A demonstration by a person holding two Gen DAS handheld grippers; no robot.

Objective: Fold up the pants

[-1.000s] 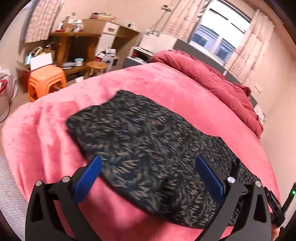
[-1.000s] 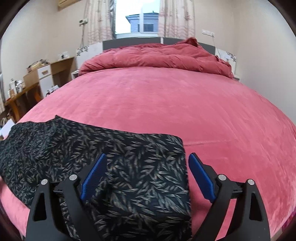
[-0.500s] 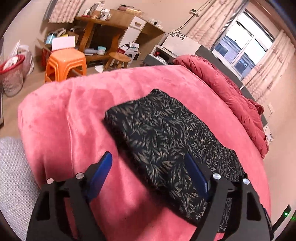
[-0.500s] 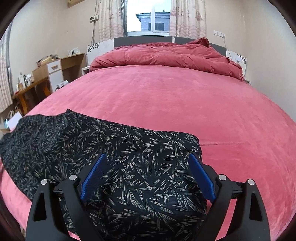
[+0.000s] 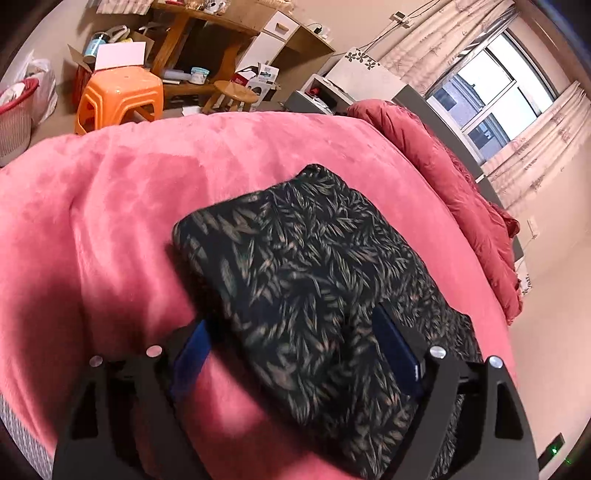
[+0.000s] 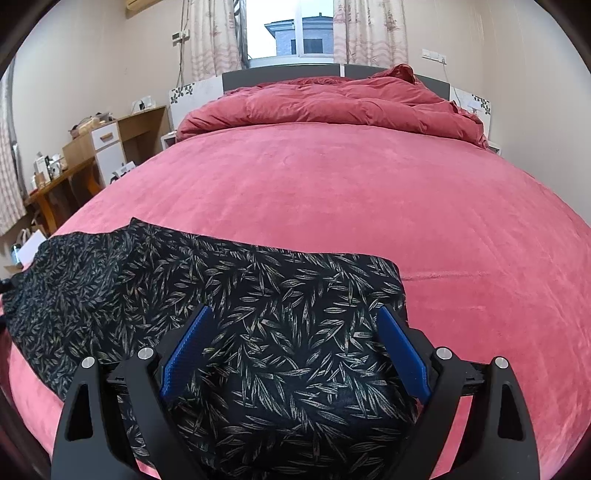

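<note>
Black pants with a pale leaf print lie folded lengthwise in a long band near the front edge of the pink bed. My left gripper is open, its blue pads either side of the band's left end. My right gripper is open over the right end of the pants, blue pads apart with the cloth between and below them. Neither holds the cloth.
A bunched red duvet lies at the headboard. Left of the bed stand an orange stool, a round wooden stool, a cluttered wooden desk and a red basket. The bed beyond the pants is bare pink.
The left gripper's view has swung and come closer over the left end of the pants. The right gripper has edged slightly back. Both stay open.
</note>
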